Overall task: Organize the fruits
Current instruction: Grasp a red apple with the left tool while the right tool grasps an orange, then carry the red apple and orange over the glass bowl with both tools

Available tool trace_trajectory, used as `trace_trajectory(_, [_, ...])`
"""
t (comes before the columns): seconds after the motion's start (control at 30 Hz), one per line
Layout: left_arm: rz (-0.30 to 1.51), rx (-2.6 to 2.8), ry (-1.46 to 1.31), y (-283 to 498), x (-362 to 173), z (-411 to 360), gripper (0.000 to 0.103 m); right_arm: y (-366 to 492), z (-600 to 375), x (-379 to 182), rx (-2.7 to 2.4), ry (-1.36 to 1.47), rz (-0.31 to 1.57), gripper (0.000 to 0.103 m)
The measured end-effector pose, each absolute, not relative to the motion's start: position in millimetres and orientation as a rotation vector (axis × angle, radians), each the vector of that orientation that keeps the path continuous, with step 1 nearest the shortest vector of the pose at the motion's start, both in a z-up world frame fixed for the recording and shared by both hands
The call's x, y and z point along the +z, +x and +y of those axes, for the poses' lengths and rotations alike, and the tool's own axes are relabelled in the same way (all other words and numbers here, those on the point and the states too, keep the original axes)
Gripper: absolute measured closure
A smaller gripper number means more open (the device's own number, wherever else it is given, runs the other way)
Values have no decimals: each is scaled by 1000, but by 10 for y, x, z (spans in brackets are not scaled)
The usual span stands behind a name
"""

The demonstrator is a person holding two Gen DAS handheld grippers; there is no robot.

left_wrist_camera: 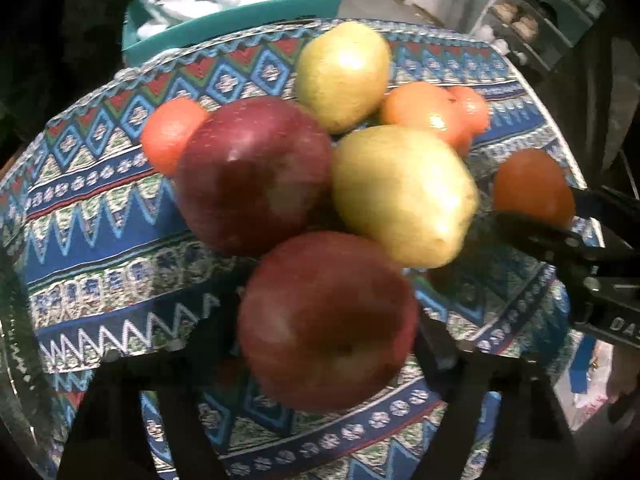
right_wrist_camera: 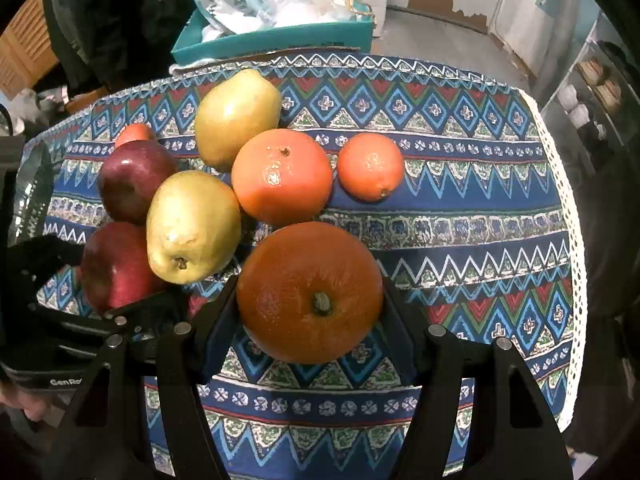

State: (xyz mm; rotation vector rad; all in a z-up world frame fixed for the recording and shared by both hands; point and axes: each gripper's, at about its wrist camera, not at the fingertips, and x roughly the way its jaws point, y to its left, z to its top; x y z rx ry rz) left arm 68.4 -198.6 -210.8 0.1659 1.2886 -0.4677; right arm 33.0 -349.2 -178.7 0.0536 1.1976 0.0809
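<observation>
Fruits lie on a patterned tablecloth [right_wrist_camera: 460,208]. My right gripper [right_wrist_camera: 310,296] is shut on a large orange [right_wrist_camera: 310,292], its fingers against both sides. My left gripper [left_wrist_camera: 328,320] is shut on a red apple [left_wrist_camera: 326,320], which also shows in the right wrist view [right_wrist_camera: 114,266]. A second red apple [left_wrist_camera: 252,172], two yellow pears [left_wrist_camera: 404,196] [left_wrist_camera: 344,74] and other oranges [left_wrist_camera: 428,112] [left_wrist_camera: 170,136] lie clustered behind. In the right wrist view a mid orange [right_wrist_camera: 282,176] and a small orange [right_wrist_camera: 370,166] sit beyond the held one.
A teal box [right_wrist_camera: 276,40] with plastic bags stands at the table's far edge. A shelf unit [right_wrist_camera: 592,92] stands to the right. The cloth's lace edge [right_wrist_camera: 568,200] marks the table's right side.
</observation>
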Motion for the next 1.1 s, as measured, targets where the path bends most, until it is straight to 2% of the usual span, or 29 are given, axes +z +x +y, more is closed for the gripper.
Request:
trace_trajectory(0.4, [1242,-426,219,513,-2011,-1834,28,289,-3424,-1641,89,56,1166,37])
trace_trajectory(1.1, [1115,-371,140,346,-1163,-1066,28,262,-2932,-1033,202,53,1040,37])
